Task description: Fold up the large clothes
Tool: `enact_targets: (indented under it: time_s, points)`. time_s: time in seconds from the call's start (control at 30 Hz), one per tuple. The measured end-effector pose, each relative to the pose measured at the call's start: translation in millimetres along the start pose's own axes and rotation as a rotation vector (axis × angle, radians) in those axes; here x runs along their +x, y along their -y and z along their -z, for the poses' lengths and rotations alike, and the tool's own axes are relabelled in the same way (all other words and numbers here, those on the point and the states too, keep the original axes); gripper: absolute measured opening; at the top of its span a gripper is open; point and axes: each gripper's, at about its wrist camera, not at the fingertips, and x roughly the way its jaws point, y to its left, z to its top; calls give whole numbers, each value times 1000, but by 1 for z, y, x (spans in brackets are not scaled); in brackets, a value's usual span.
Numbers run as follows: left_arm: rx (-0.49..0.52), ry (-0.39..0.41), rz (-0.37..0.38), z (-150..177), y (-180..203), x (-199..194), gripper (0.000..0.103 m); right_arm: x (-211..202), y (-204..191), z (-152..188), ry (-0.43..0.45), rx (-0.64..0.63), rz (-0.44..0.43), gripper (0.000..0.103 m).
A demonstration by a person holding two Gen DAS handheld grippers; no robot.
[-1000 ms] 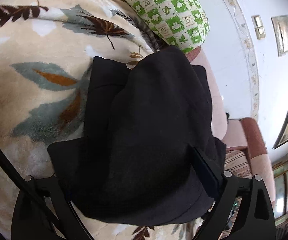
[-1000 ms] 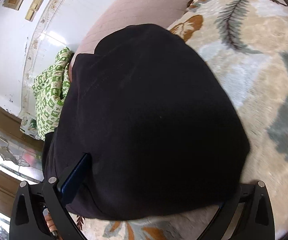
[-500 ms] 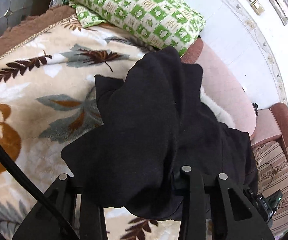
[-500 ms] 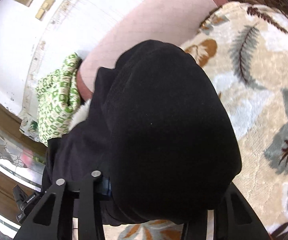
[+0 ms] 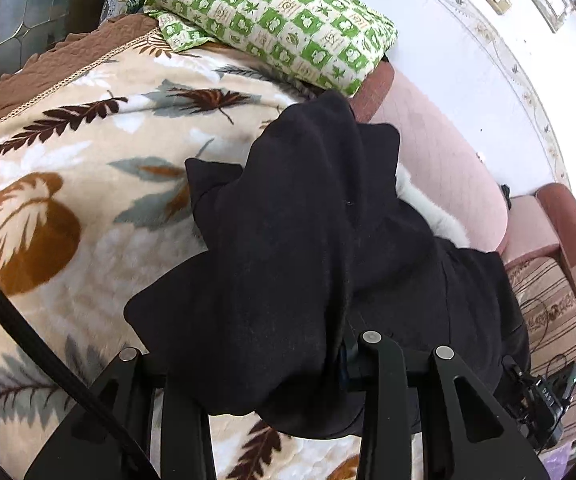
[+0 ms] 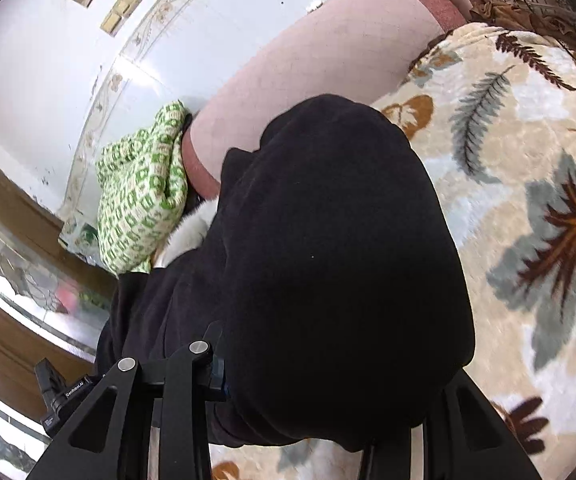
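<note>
A large black garment (image 5: 308, 248) with a white fleece lining (image 5: 428, 208) lies bunched on a leaf-patterned blanket (image 5: 68, 184). My left gripper (image 5: 256, 364) is shut on its near edge, and the cloth drapes over the fingers. In the right wrist view the same black garment (image 6: 328, 248) fills the middle, and my right gripper (image 6: 320, 384) is shut on a thick fold of it. The other gripper's body (image 6: 58, 392) shows at the lower left of that view.
A green-and-white checked cloth (image 5: 272, 20) lies at the blanket's far end against the pink sofa back (image 5: 448, 168). A white wall (image 6: 48, 60) with switches stands behind. A striped sofa cushion (image 5: 548, 312) lies to the right.
Both grippers closed from wide open onto the garment's near edge and lifted it. The garment bunched up and its white lining came into view.
</note>
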Motion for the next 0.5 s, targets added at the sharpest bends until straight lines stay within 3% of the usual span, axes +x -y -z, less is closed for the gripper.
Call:
enact_targets:
  time_s: [0.23,0.5]
  points:
    - [77,4,-24,15,8,-16,35,-15,2,4,-13,-20,3,42]
    - [97,1,-57,18,9,-10,35,1,9,8,-44,-12,66,42]
